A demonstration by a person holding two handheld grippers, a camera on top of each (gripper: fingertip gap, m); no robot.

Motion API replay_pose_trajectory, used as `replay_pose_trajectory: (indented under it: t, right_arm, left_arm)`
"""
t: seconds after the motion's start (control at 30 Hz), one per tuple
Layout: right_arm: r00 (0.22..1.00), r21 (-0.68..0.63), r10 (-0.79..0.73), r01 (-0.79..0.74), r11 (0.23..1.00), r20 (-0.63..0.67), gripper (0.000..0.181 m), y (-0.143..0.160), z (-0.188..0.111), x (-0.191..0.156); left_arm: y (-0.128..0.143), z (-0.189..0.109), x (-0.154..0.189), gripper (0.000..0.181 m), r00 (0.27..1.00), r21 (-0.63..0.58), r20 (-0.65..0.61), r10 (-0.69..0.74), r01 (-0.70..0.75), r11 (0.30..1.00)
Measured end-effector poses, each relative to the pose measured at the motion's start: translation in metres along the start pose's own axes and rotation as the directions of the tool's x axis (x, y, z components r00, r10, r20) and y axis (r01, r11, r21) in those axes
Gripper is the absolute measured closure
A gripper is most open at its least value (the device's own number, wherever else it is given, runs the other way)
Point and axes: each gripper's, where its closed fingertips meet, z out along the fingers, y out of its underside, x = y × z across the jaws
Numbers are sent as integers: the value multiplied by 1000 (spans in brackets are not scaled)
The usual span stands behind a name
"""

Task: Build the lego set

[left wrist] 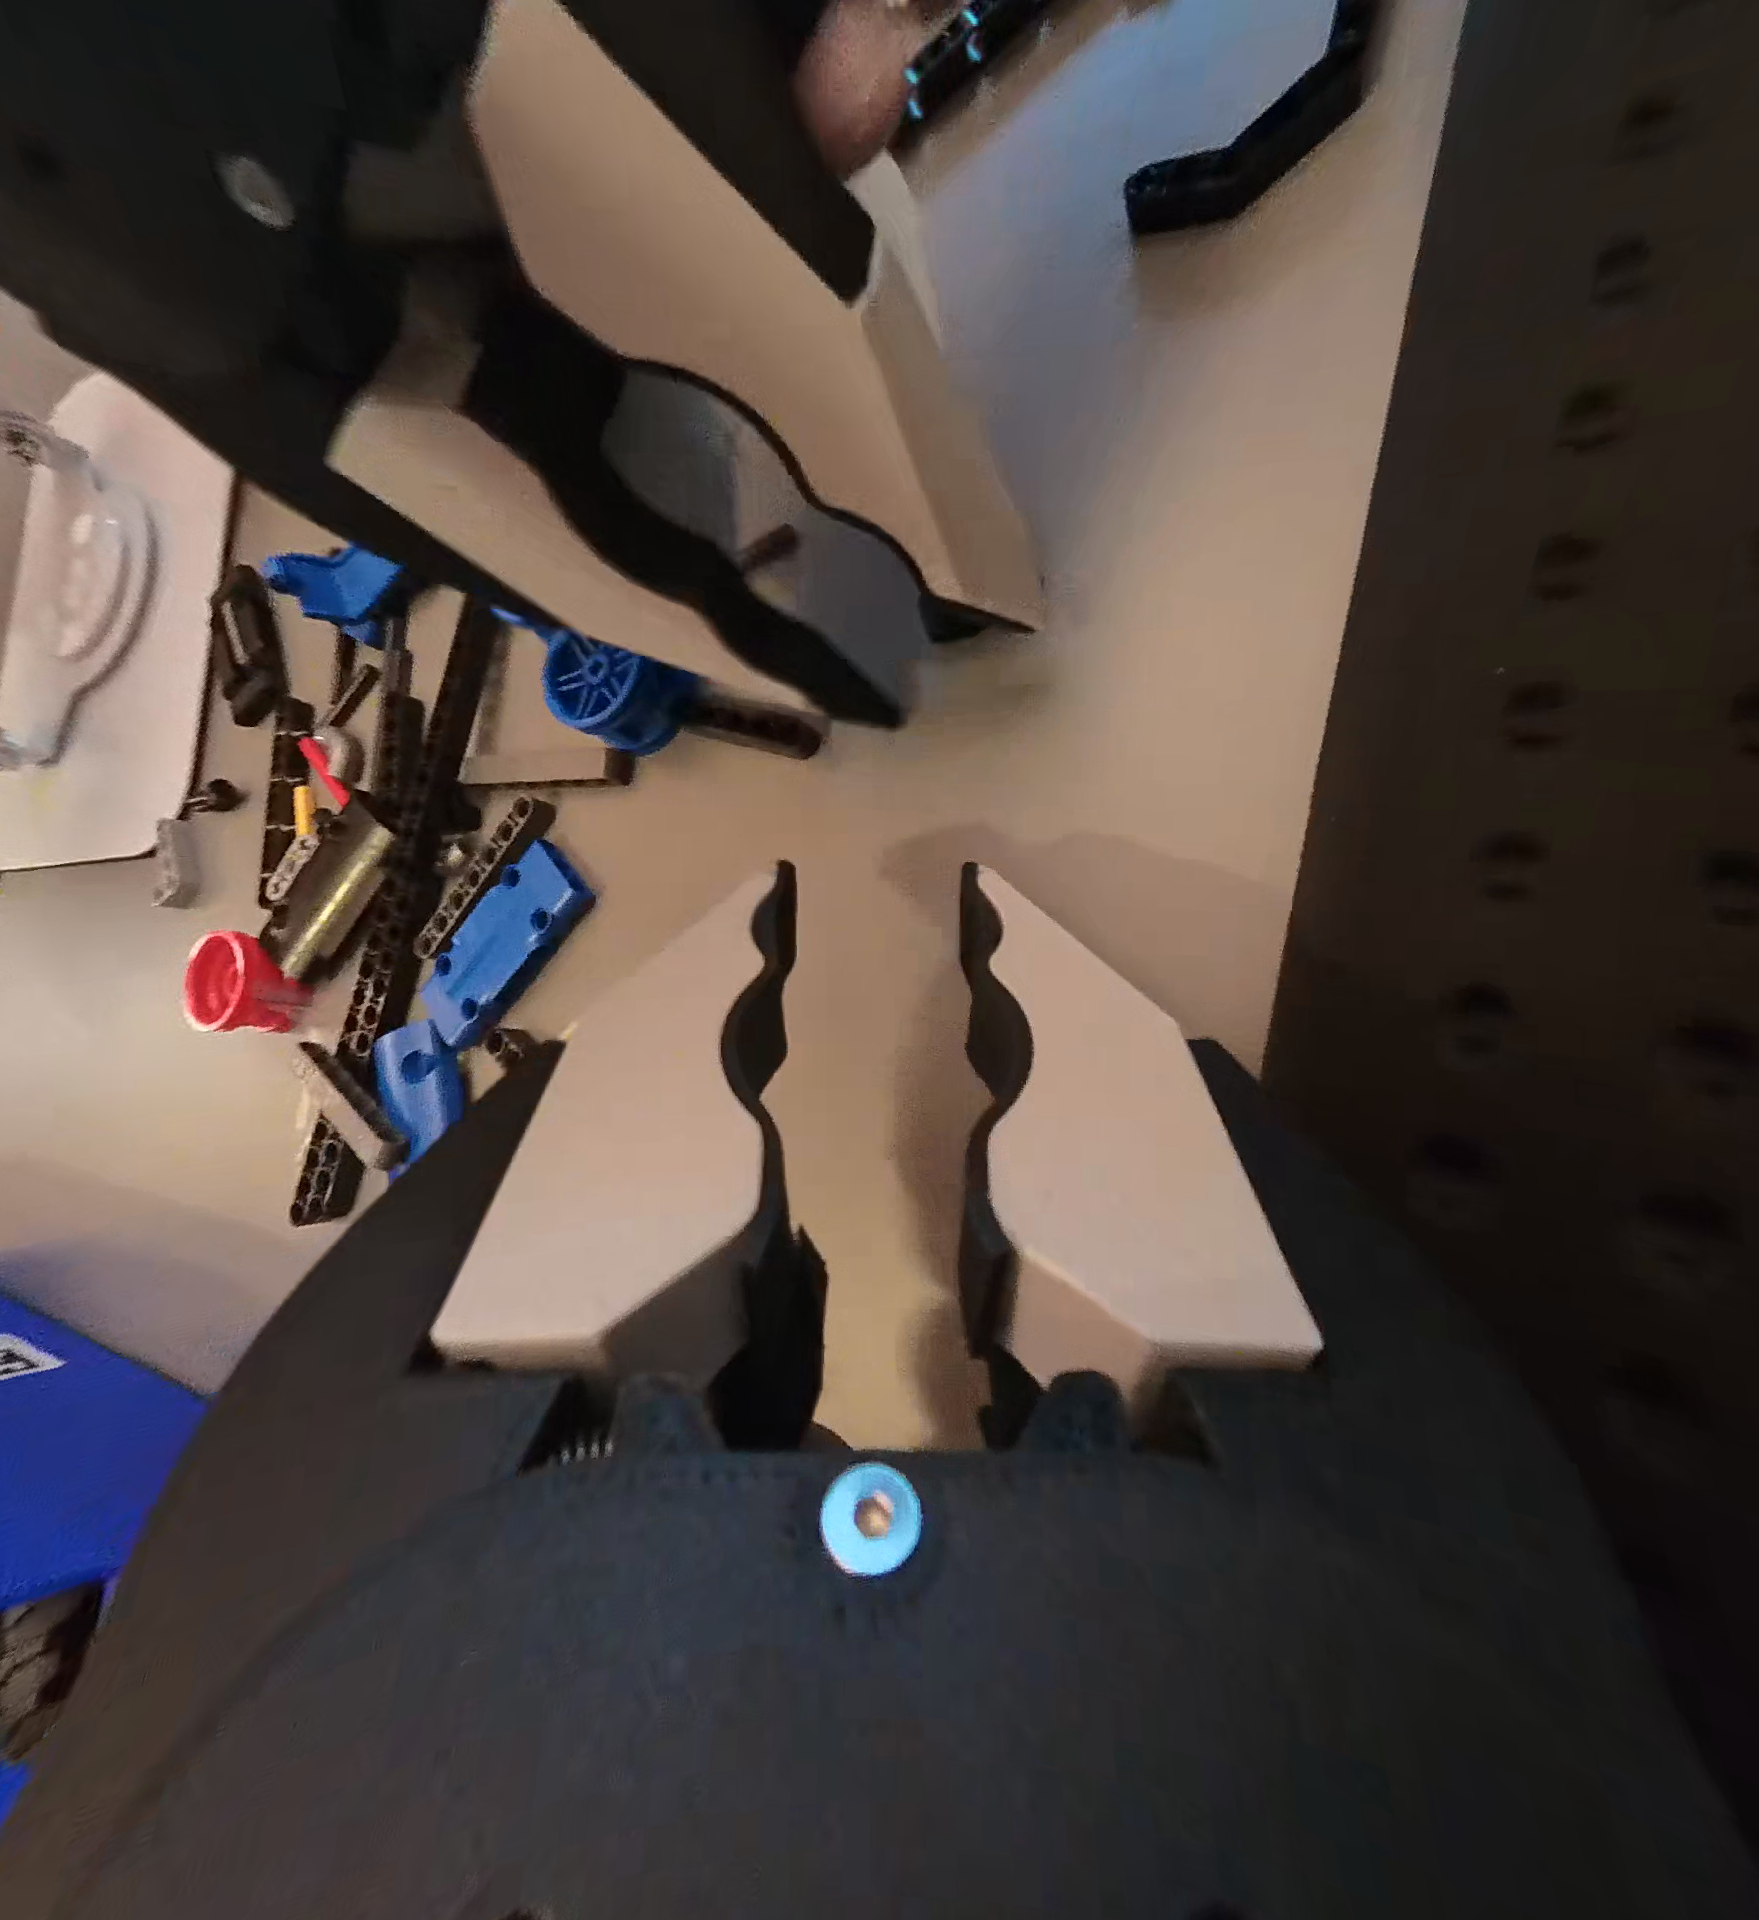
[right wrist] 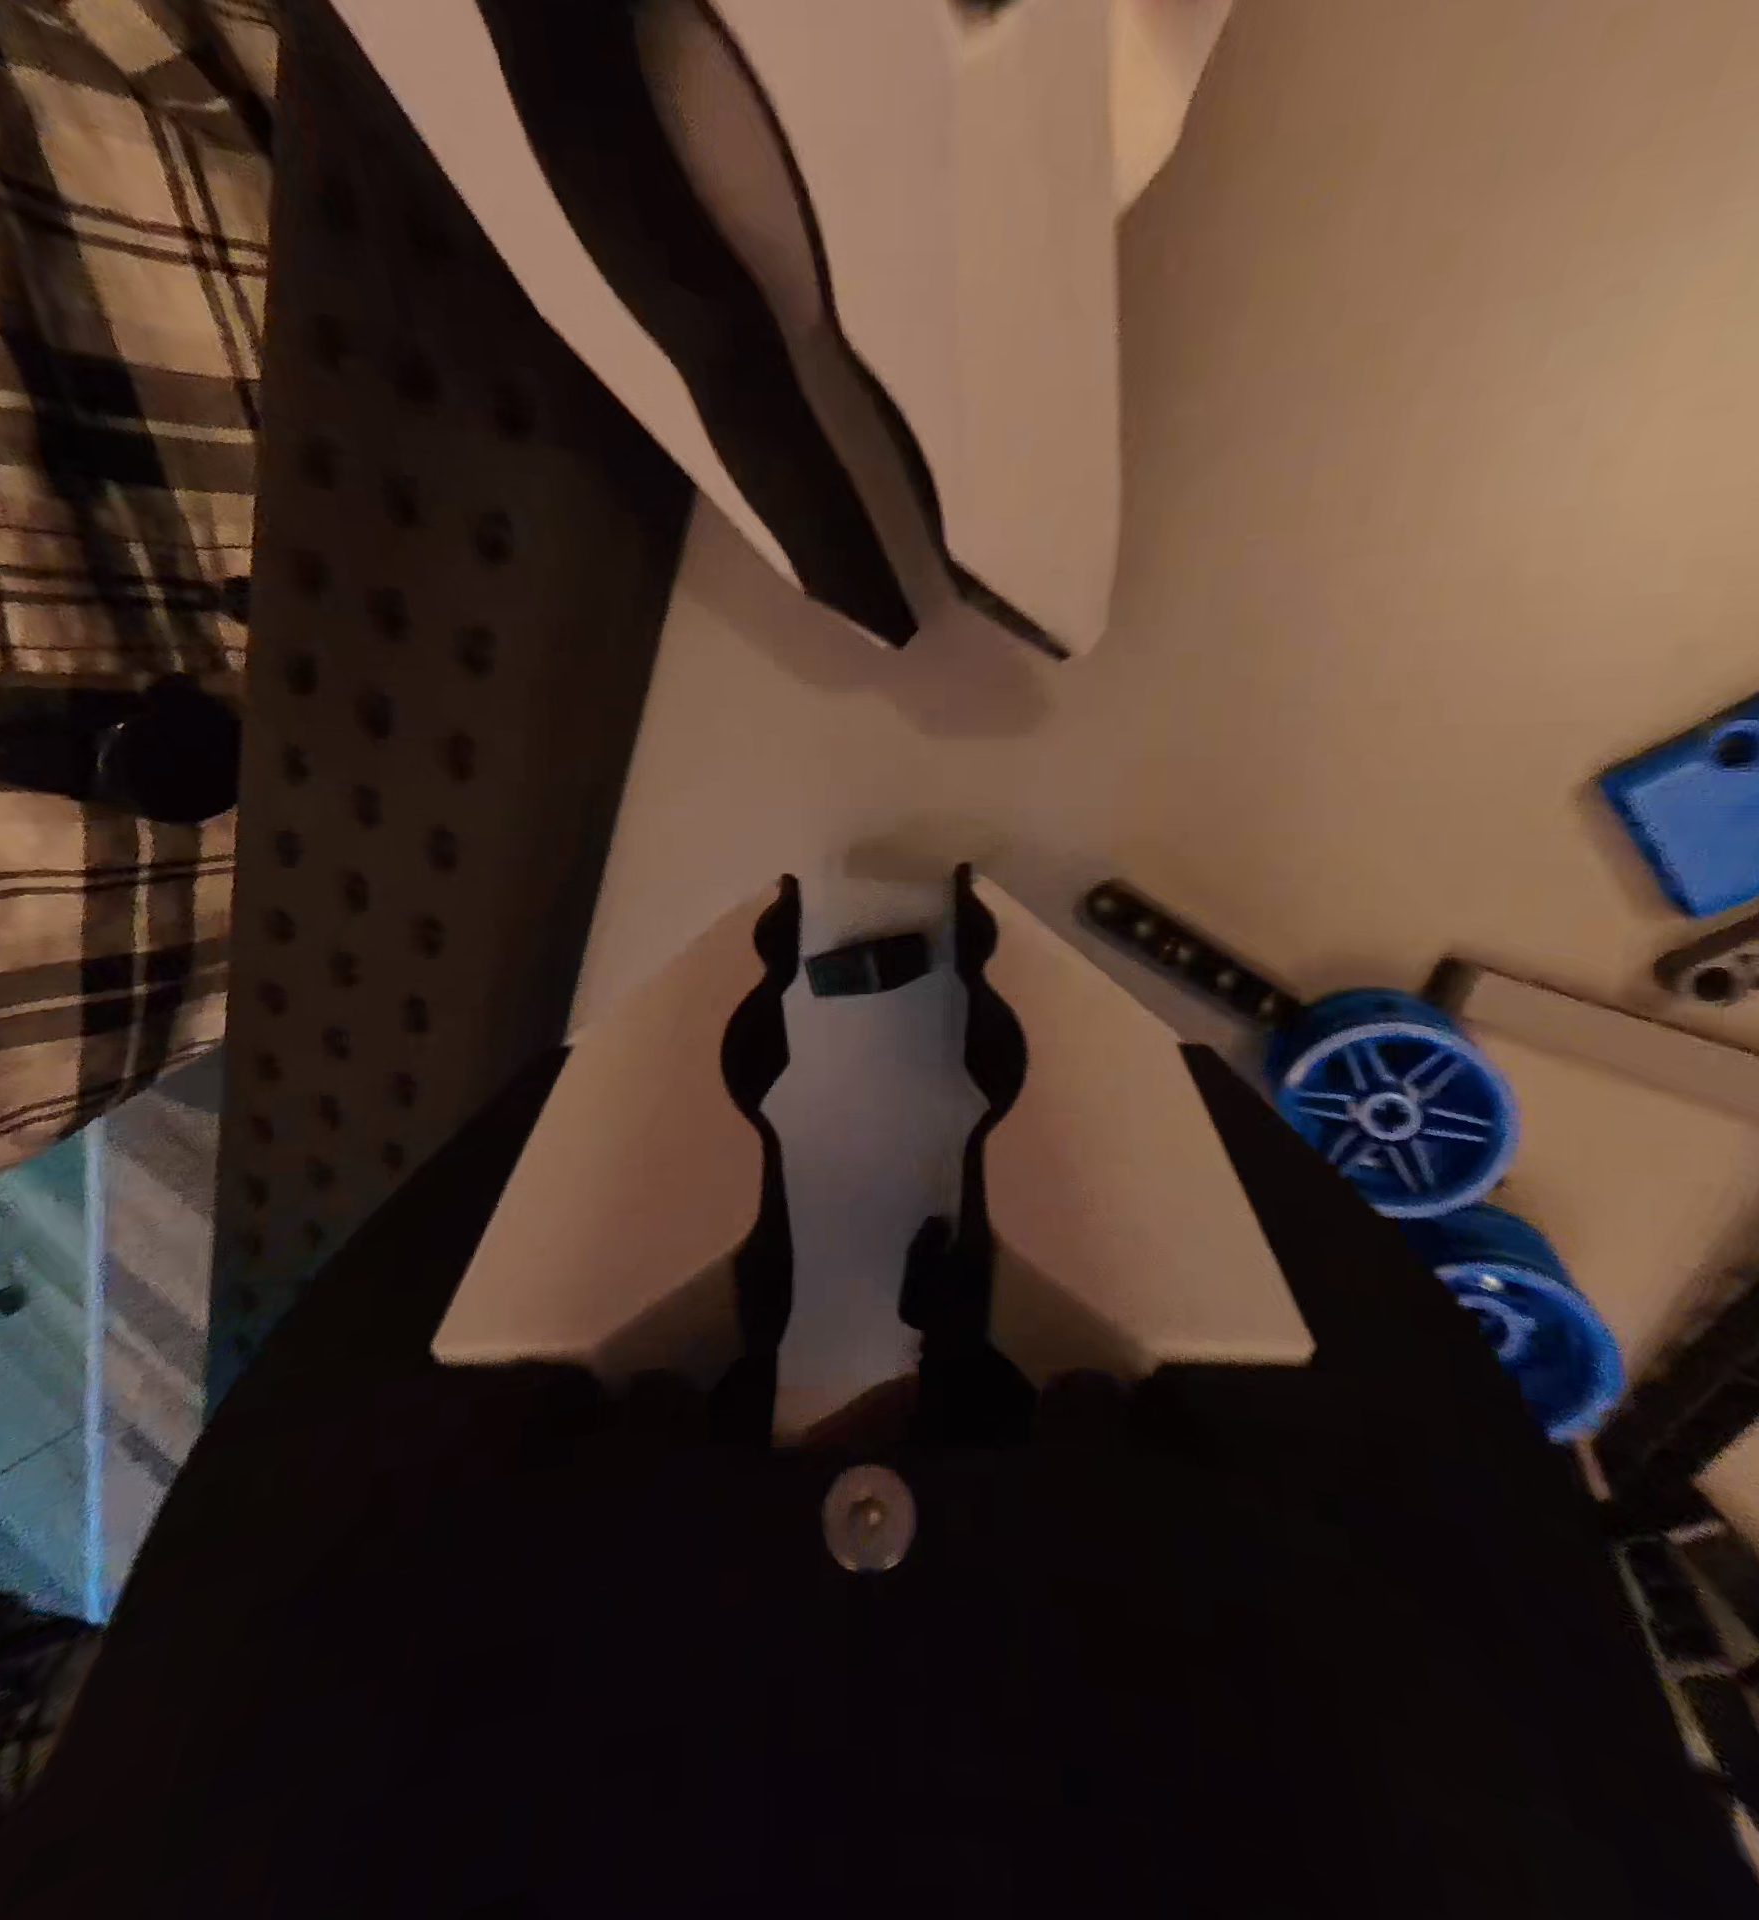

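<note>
right tool [right wrist: 875,883] parted | small black piece [right wrist: 867,965] between fingertips | blue wheels [right wrist: 1392,1103] just right

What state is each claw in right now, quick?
Left claw: open, holding nothing.
Right claw: open, a small black plastic piece sits between its fingertips, not clamped.

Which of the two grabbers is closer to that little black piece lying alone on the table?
The right one. The small black piece lies between the right gripper's open fingertips. The left gripper, also open, points at it from the opposite side, farther off over bare table.
</note>
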Motion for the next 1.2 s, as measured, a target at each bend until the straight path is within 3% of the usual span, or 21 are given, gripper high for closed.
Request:
replay_pose_trajectory:
  t: [0.07,0.23,0.43,0.6,0.73,0.9,1.03,1.13,1.2]
  right_arm:
    - [999,19,-11,12,1000,-49,144,-1,-8,3]
    - [977,92,15,5,996,-212,153,11,-38,-9]
    - [940,202,158,-99,974,-302,157,43,-34,-28]
    - [928,305,229,-135,943,-295,158,53,-25,-33]
    - [906,370,256,-122,921,-337,158,50,-27,-29]
    - [882,404,280,-115,907,-379,157,43,-17,-27]
    - [871,429,296,-111,897,-393,155,41,-12,-24]
    - [854,448,316,-112,887,-413,154,38,-11,-18]
    - [848,457,333,-124,881,-412,166,35,-9,-15]
  left_arm:
    - [0,4,2,152,1000,-5,-23,5,-5,1000]
    - [-14,15,6,150,995,4,-68,72,-72,997]
    - [-41,33,9,149,956,47,-87,279,-276,960]
    - [-41,48,10,173,903,-10,-135,409,-414,910]
    - [-43,46,14,175,912,-20,-176,370,-379,925]
    - [-41,46,22,181,964,-86,-212,163,-184,979]
    - [-44,37,26,181,973,-89,-217,75,-97,991]
    - [-45,41,11,153,984,-79,-154,91,-104,991]
    - [-42,46,9,152,980,-91,-164,116,-132,987]
